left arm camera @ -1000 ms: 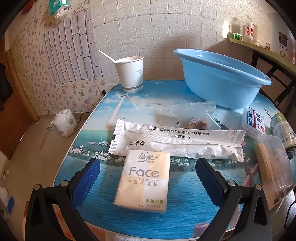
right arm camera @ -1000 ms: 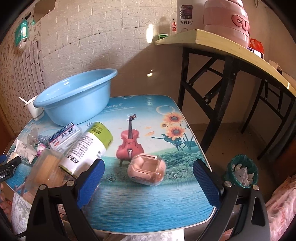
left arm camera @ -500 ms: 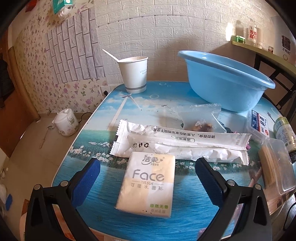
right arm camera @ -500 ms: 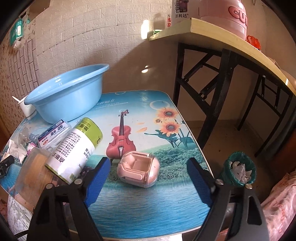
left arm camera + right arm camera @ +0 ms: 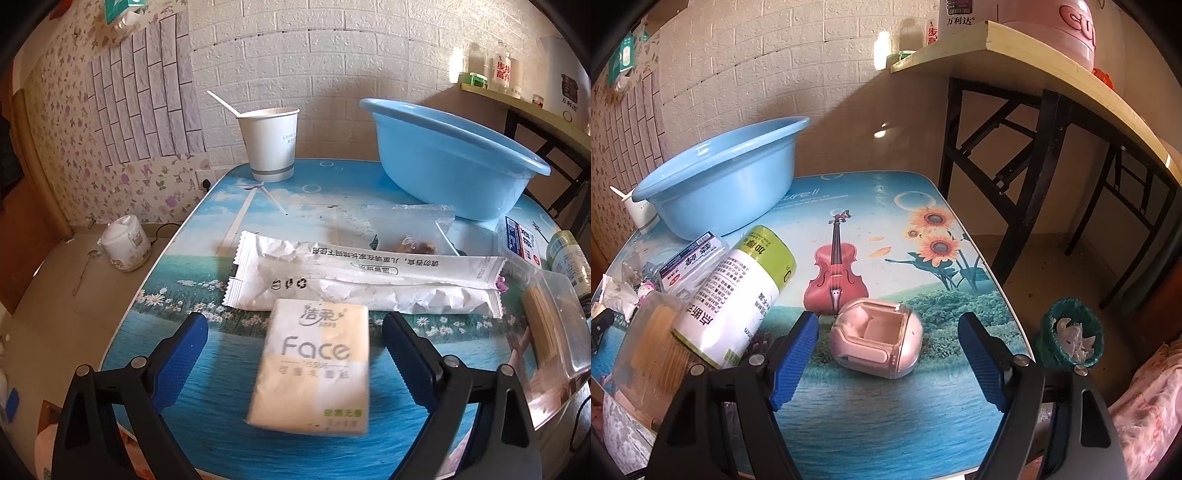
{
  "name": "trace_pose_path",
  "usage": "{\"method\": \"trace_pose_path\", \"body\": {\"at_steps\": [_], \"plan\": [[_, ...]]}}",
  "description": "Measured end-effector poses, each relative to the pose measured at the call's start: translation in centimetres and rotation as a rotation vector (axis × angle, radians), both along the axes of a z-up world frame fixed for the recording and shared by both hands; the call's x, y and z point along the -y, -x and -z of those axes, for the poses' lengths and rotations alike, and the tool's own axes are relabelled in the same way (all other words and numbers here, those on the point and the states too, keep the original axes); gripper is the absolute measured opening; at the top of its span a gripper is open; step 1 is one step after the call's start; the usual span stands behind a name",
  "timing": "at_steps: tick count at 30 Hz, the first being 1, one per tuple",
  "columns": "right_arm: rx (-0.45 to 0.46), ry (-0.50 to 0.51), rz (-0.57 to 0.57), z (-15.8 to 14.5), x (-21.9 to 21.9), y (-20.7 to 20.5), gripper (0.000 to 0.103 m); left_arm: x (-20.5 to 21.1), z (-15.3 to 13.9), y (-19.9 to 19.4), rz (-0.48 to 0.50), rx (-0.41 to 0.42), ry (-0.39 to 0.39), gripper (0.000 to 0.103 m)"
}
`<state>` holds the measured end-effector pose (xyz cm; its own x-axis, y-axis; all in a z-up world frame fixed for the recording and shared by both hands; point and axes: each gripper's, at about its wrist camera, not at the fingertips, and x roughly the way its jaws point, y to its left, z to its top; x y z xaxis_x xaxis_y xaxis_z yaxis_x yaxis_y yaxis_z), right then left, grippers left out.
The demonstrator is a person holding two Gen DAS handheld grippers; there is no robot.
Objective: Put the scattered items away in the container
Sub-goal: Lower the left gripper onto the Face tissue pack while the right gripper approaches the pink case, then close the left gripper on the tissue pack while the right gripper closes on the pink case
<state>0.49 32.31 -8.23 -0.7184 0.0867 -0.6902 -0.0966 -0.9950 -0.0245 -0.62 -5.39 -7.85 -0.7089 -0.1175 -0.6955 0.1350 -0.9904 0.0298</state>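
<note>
Your left gripper [image 5: 291, 332] has its jaws spread, and they have just been closing a little. The tissue pack [image 5: 314, 367] lies flat between them, but neither pad touches it. Only this view shows you the two long white wrappers [image 5: 365, 273] just behind the pack, the clear bag [image 5: 410, 229] further back, and the paper cup [image 5: 271, 144] standing near the far left corner.

Your right gripper [image 5: 888, 354] is also spread, narrower than a moment ago because its jaws have just been closing. The pink case [image 5: 875, 338] sits between the pads with a gap on each side. Only this view shows you the white bottle [image 5: 738, 291] lying tilted over the clear box of sticks [image 5: 653, 343], close to the left pad.

The blue basin [image 5: 720, 181], the container, stands at the far side of the table [image 5: 886, 413], and both views show it. On the right, the table surface is free up to its edge. In front of the basin the small items are crowded together.
</note>
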Motion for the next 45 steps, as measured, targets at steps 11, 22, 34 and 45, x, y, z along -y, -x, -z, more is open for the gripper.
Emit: {"method": "trace_pose_path", "body": {"at_steps": [11, 22, 34, 45], "plan": [[-0.014, -0.016, 0.003, 0.4, 0.6, 0.3, 0.079, 0.7, 0.0, -0.9, 0.029, -0.030, -0.032, 0.067], [-0.010, -0.011, 0.030, 0.9, 0.5, 0.9, 0.066, -0.2, -0.1, -1.3, 0.069, -0.055, -0.010, 0.053], [-0.024, 0.002, 0.026, 1.0, 0.8, 0.5, 0.052, -0.7, -0.1, -1.7, 0.080, -0.052, -0.020, 0.045], [-0.008, 0.024, -0.008, 0.8, 0.7, 0.0, 0.051, -0.9, -0.2, -2.2, 0.075, -0.033, -0.041, 0.044]]}}
